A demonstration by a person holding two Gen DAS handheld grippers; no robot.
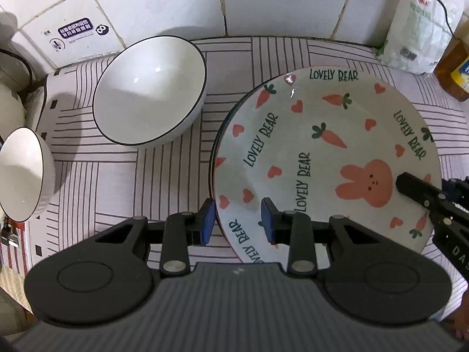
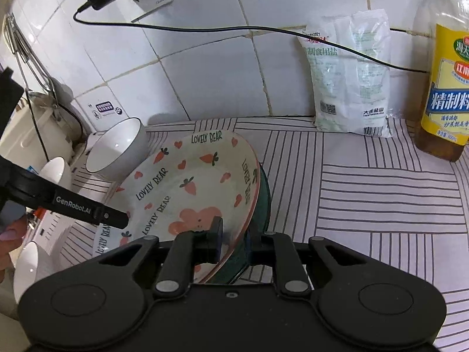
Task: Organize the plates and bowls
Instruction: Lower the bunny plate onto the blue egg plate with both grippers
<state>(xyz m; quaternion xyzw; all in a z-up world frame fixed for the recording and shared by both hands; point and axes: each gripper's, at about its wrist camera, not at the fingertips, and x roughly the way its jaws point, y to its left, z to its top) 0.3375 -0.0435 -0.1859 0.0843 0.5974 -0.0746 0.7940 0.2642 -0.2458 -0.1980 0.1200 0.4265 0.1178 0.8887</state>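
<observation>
My right gripper (image 2: 233,239) is clamped on the near rim of the rabbit plate (image 2: 190,184), which tilts above a dark green plate (image 2: 263,193) on the striped mat (image 2: 381,199). My left gripper (image 1: 238,220) straddles the plate's opposite rim, its pads apart from it as far as I can tell. Plates are nearly stacked; the large bowl (image 1: 149,88) and small bowl (image 1: 23,176) stand separate, seemingly unsorted. Open mat lies right of the plates; the tiled wall (image 2: 205,73), salt bag (image 2: 351,88) and bottle (image 2: 445,88) bound the rear.
</observation>
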